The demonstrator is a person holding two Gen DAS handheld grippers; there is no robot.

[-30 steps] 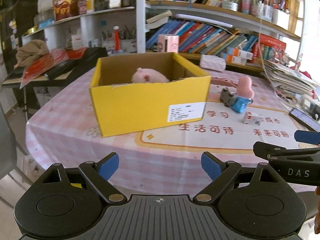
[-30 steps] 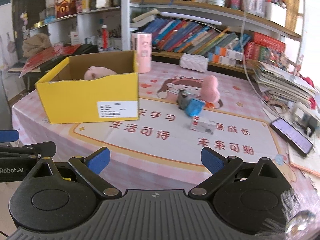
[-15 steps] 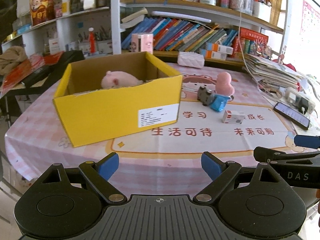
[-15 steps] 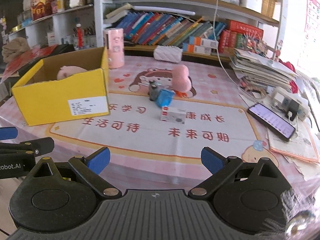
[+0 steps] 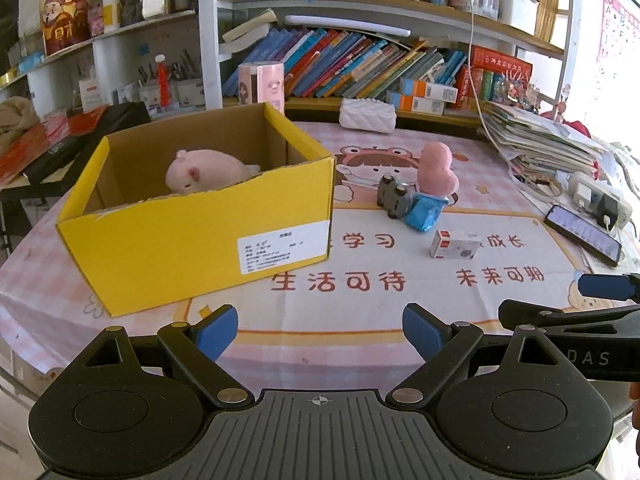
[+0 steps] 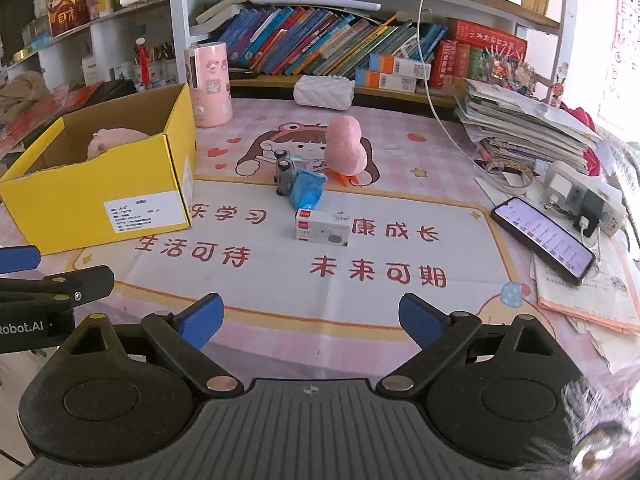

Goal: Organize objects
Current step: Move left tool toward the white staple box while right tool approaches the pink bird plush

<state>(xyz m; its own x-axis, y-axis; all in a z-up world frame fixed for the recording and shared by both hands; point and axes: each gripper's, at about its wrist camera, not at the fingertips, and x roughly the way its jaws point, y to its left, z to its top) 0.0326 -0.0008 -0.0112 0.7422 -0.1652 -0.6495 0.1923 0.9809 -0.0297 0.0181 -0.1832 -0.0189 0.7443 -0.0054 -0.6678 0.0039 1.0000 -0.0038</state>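
Yellow box (image 5: 192, 236), open-topped, left on worktop (image 6: 280, 304); holds one pink plush (image 5: 208, 170), apparently the collecting bin. Awaiting sorting, clustered right of box: grey toy car (image 6: 285, 172) touching blue packet (image 6: 306, 190), pink heart plush (image 6: 344, 146) behind, small white carton (image 6: 322, 227) in front. Left gripper (image 5: 318, 330) and right gripper (image 6: 310, 316) both spread, empty, held short of the items.
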